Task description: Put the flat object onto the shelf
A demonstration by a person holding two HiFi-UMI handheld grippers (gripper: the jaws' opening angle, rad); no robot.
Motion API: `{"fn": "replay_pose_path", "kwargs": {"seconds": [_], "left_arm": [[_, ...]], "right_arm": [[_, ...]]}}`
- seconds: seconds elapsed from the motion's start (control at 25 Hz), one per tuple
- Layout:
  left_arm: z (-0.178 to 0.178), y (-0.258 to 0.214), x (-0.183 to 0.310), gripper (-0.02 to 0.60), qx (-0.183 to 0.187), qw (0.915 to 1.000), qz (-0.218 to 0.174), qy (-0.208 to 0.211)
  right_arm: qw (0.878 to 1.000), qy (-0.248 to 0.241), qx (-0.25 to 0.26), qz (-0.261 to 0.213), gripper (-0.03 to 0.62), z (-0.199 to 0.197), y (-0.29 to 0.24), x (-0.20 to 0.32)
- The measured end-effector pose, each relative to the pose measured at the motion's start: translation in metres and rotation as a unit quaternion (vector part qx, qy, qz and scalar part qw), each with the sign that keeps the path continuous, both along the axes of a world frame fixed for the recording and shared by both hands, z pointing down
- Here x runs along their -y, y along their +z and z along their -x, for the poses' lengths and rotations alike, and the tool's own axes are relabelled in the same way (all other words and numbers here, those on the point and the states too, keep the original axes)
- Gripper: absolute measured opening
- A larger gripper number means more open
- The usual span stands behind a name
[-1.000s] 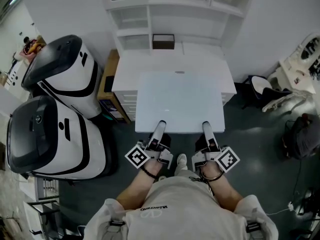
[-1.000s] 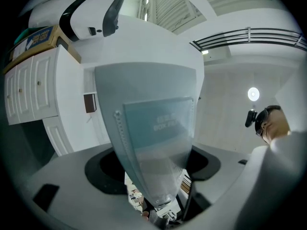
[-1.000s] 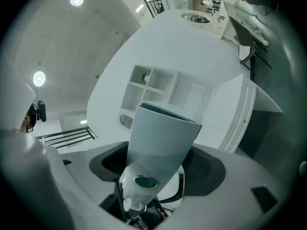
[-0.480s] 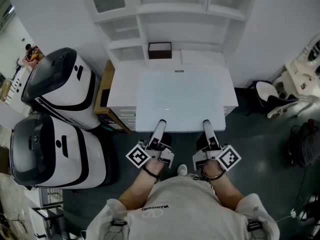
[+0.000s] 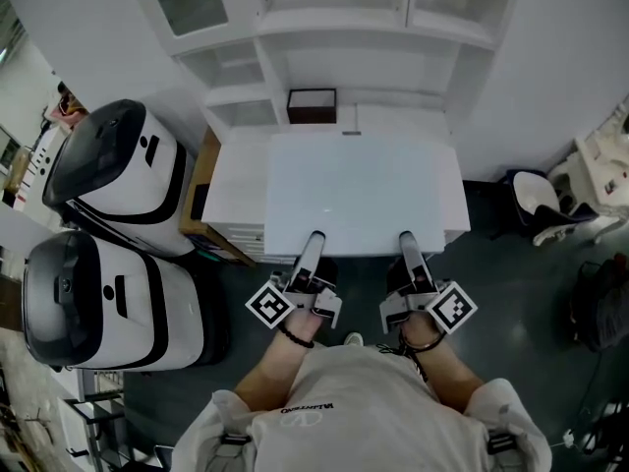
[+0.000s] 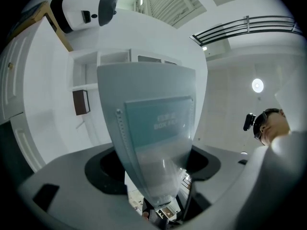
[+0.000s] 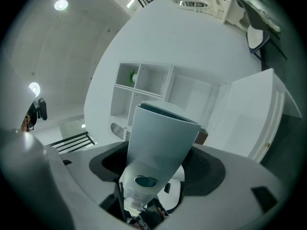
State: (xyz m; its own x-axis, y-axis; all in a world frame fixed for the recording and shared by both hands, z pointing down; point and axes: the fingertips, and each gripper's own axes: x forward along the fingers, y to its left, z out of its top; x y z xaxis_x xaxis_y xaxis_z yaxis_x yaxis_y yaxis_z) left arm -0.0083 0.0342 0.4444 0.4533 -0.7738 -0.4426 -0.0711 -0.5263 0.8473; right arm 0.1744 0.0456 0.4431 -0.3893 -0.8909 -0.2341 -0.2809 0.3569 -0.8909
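The flat object (image 5: pixel 359 193), a pale blue sheet-like case, fills the middle of the frame over the white tabletop (image 5: pixel 234 187). I have its near edge pinched in both the left gripper (image 5: pixel 313 246) and the right gripper (image 5: pixel 407 246). It is in hand but short of the shelf (image 5: pixel 334 25) at the top of the frame. What's left, I'd say, is carrying it forward, sliding it in and letting go.

**Bystanders on the dark floor**

A large white-and-black rounded machine (image 5: pixel 118 170) stands at far left, with a second one like it (image 5: pixel 103 298) nearer. A brown wooden surface (image 5: pixel 203 180) lies just right of them. A small dark brown box (image 5: pixel 312 106) sits far, centre. A white chair (image 5: pixel 541 200) and a dark bag (image 5: pixel 600 303) are at right.
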Motion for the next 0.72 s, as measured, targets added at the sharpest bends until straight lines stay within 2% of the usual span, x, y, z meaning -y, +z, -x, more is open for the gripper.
{"fn": "replay_pose_path", "kwargs": {"seconds": [0.36,0.72], "left_arm": [[-0.001,0.001,0.038,0.341,0.001,0.9999,0.002,-0.013],[0.013,0.0,0.105,0.341,-0.003,1.0,-0.001,0.004]], "right_arm": [[1.0,-0.01,0.0,-0.004,0.345,-0.001,-0.003,0.044],[1.0,0.003,-0.008,-0.012,0.345,0.013,-0.006,0.106]]}}
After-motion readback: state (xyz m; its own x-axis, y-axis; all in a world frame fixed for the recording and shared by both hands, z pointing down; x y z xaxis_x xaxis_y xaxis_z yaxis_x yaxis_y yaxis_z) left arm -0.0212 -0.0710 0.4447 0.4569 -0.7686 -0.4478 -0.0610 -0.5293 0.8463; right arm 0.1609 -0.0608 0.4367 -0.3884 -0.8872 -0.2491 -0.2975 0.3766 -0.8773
